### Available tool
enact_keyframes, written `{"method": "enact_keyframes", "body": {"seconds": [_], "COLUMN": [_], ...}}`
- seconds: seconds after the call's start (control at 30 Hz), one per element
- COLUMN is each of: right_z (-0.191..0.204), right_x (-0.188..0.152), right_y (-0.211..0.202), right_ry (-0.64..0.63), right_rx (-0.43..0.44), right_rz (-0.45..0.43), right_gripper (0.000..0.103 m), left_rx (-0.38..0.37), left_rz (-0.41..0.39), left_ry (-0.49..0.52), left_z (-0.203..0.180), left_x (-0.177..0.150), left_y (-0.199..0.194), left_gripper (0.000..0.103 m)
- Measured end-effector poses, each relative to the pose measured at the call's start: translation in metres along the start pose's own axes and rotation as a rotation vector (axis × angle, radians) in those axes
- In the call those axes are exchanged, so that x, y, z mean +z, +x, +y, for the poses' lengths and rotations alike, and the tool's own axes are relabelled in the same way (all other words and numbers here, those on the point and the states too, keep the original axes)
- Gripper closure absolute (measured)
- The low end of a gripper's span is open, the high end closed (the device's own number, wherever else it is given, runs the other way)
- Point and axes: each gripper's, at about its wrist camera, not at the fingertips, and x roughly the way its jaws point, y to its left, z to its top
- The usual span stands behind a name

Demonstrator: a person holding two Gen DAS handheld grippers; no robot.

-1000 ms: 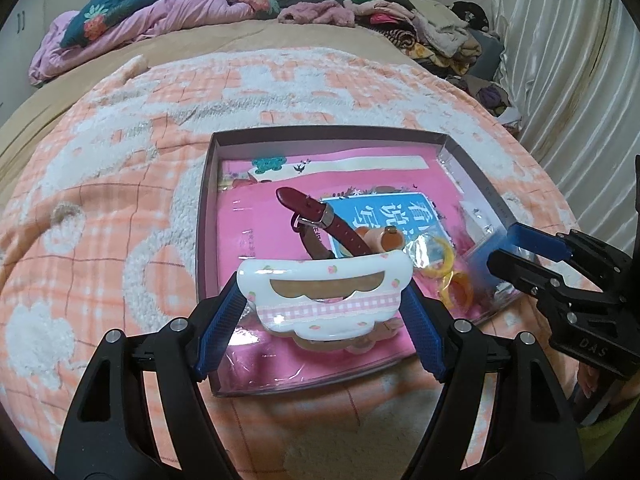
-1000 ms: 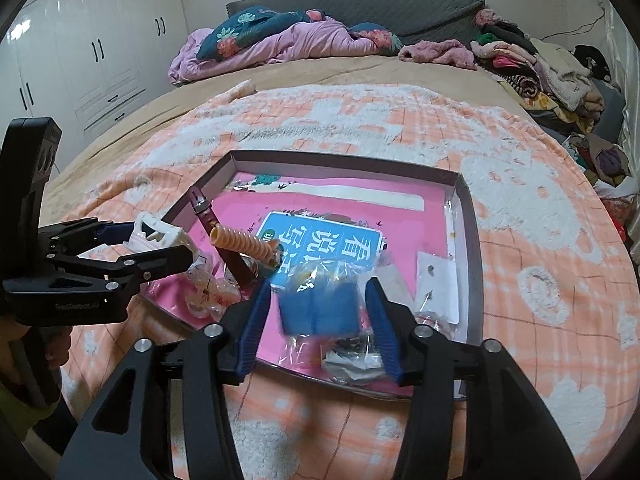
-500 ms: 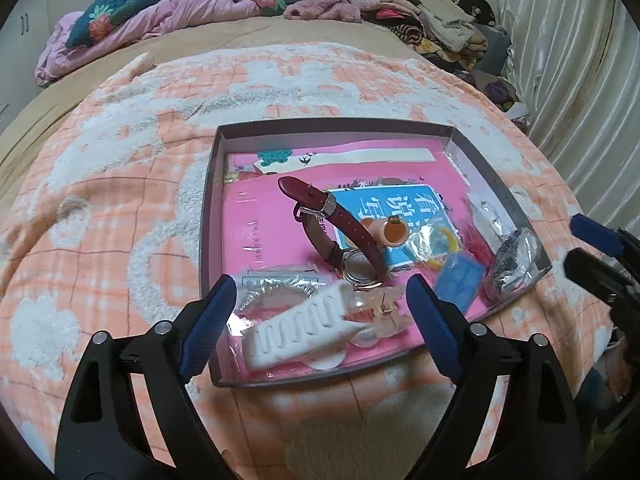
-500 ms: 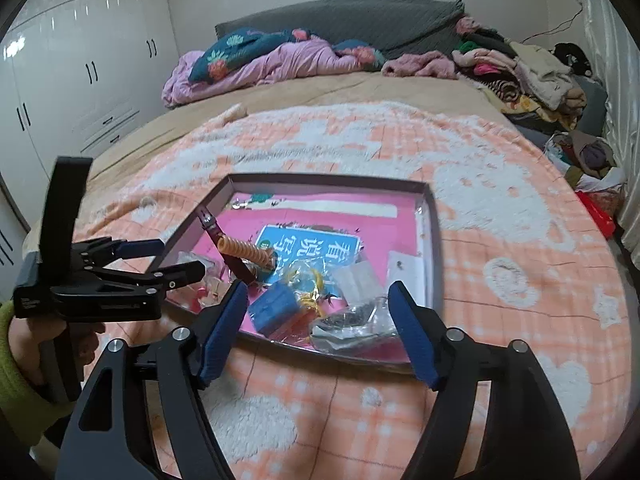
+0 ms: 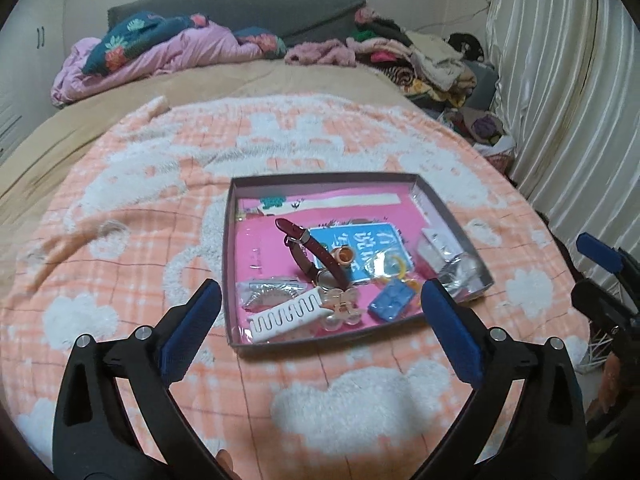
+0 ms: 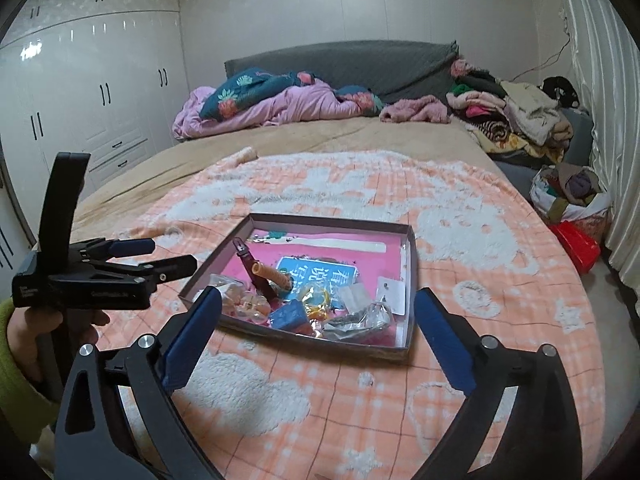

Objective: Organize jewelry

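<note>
A shallow dark box (image 5: 229, 240) with a pink lining lies on the bed; it also shows in the right wrist view (image 6: 408, 280). In it lie a white comb-like hair clip (image 5: 288, 314), a dark red watch (image 5: 308, 252), a blue block (image 5: 392, 300), a yellow ring (image 5: 390, 266) and small plastic bags (image 5: 460, 272). My left gripper (image 5: 320, 332) is open and empty, pulled back above the box's near edge. My right gripper (image 6: 318, 338) is open and empty, also back from the box.
The box rests on an orange and white blanket (image 5: 120, 240). Piled bedding (image 6: 272, 100) and clothes (image 6: 516, 120) lie at the bed's head. White wardrobes (image 6: 80, 100) stand on the left, a curtain (image 5: 560, 100) on the right. A red bin (image 6: 576, 242) sits on the floor.
My left gripper let go of the white hair clip into the box and my right let go of the blue block. Both opened and drew back and up from the box.
</note>
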Motion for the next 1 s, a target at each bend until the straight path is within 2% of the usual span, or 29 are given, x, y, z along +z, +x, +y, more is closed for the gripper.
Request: {"method": "enact_keyframes", "body": {"seconds": [0.27, 0.63, 1.0], "right_z": [0.008, 0.013, 0.020], "right_x": [-0.015, -0.043, -0.079], "right_y": [-0.025, -0.036, -0.032], "right_ry": [-0.012, 0.020, 0.043], "right_rx": [-0.005, -0.022, -0.043], "right_rz": [-0.017, -0.017, 0.045], "right_gripper": [0.005, 0.005, 0.004], "left_rx": [0.003, 0.016, 0.019], "left_rz": [-0.041, -0.054, -0.053], "left_ry": [-0.002, -0.029, -0.050], "left_z": [-0.007, -0.004, -0.001], "left_x": [-0.016, -0.055, -0.087], "left_y": [-0.032, -0.048, -0.052], "left_gripper": [0.010, 0.010, 0.010]}}
